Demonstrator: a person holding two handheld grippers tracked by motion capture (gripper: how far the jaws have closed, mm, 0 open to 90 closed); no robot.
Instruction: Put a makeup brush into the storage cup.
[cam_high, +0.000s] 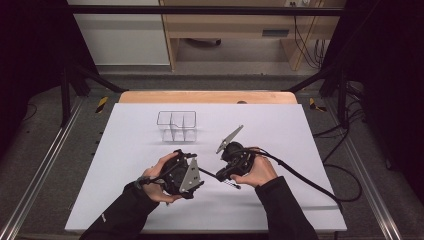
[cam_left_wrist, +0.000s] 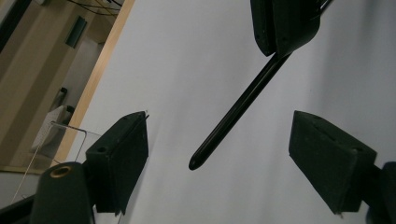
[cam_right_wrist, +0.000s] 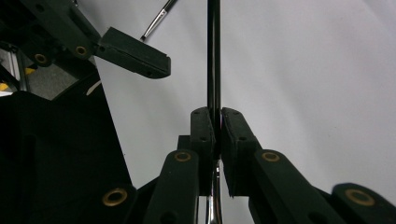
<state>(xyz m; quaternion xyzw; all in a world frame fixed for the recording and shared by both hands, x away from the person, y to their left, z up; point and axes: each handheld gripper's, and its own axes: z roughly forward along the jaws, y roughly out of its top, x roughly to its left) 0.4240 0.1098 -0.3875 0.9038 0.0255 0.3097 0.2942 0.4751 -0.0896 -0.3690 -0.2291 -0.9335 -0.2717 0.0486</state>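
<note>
My right gripper (cam_right_wrist: 218, 114) is shut on a thin black brush handle (cam_right_wrist: 214, 56), which runs straight out past its jaws. In the high view this gripper (cam_high: 220, 175) sits at the table's middle front and points left. The handle's rounded tip (cam_left_wrist: 198, 161) hangs between the wide-apart jaws of my left gripper (cam_left_wrist: 219, 128), touching neither pad. That left gripper (cam_high: 198, 169) is open and faces the right one at close range. One of its fingers (cam_right_wrist: 135, 58) shows at the upper left of the right gripper view.
A clear plastic organiser box (cam_high: 176, 125) with several compartments stands behind the grippers on the white table sheet (cam_high: 280, 135). Its corner (cam_left_wrist: 65, 135) shows past the left jaw. A fine brush-like tip (cam_right_wrist: 156, 18) lies beyond the left gripper. Cables trail off to the right.
</note>
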